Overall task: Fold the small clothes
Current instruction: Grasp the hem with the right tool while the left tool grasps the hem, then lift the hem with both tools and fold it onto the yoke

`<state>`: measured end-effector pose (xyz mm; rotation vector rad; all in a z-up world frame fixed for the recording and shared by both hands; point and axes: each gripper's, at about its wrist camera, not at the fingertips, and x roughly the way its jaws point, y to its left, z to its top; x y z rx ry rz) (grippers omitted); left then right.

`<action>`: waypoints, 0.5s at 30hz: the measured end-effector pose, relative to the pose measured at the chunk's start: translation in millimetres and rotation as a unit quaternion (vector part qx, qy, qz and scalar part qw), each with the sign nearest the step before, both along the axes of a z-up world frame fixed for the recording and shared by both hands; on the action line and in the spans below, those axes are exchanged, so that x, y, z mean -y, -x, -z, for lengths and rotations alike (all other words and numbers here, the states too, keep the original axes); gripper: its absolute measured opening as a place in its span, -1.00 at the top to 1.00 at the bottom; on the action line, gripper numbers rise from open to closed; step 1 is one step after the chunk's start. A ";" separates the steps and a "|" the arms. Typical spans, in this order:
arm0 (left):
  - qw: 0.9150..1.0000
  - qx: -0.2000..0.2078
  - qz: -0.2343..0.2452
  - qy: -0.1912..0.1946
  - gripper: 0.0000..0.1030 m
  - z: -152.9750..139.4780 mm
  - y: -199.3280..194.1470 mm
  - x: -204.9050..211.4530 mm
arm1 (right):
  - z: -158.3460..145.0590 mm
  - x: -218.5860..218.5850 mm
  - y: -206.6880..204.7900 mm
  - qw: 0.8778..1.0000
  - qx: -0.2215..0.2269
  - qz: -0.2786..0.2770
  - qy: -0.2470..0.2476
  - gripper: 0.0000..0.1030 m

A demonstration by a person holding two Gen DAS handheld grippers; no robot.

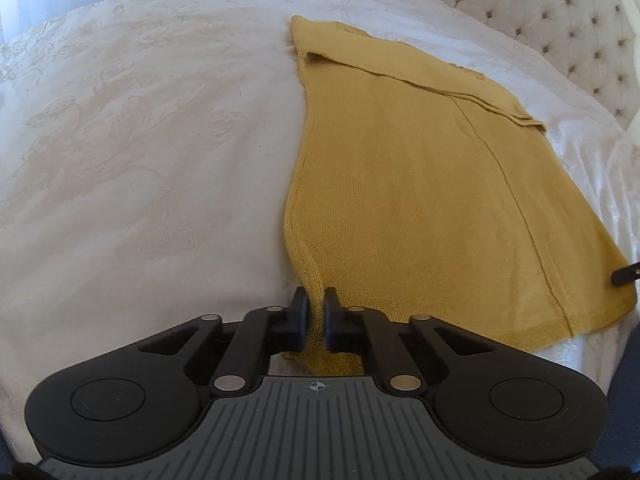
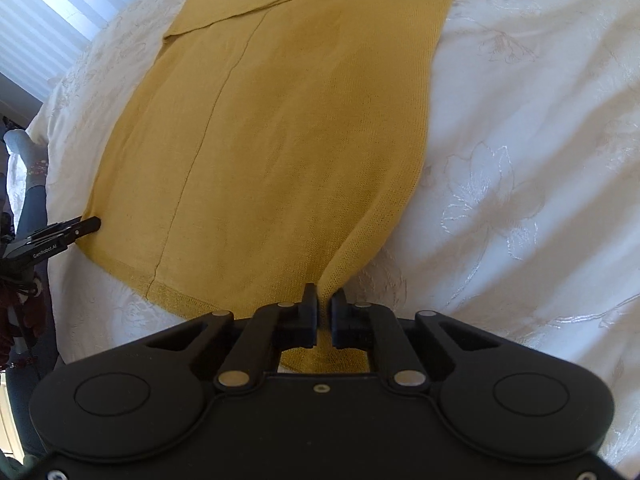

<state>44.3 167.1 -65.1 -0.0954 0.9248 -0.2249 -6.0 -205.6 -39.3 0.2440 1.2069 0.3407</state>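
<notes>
Mustard knit garment [image 1: 420,184] lies flat on white bedspread [image 1: 140,140], long axis running away from both grippers toward tufted headboard [image 1: 560,20]. Left gripper [image 1: 316,312] pinches garment's near hem corner, fabric bunched between closed jaws. Right gripper [image 2: 325,312] clamps opposite near hem corner the same way. Both hands sit at near hem, equally close; rest of garment stretches ahead of fingers. Far end already has sleeve folded across. Likely next: carry hem toward far end. No containers visible.
</notes>
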 end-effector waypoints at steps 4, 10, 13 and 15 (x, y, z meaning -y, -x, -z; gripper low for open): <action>1.000 0.015 -0.021 0.017 0.91 -1.6 2.8 -1.0 | -8.8 8.7 10.6 0.999 0.040 0.007 -0.024 0.76; 0.996 0.056 -0.049 0.052 0.91 -21.0 3.2 -4.8 | -18.8 21.3 22.4 0.993 0.103 0.030 -0.057 0.76; 0.992 0.080 -0.058 0.074 0.91 -36.4 -3.3 -6.2 | -23.6 27.5 25.0 0.989 0.123 0.051 -0.070 0.77; 0.990 0.094 -0.062 0.084 0.91 -46.3 -8.9 -6.4 | -26.4 29.2 25.3 0.986 0.137 0.063 -0.077 0.77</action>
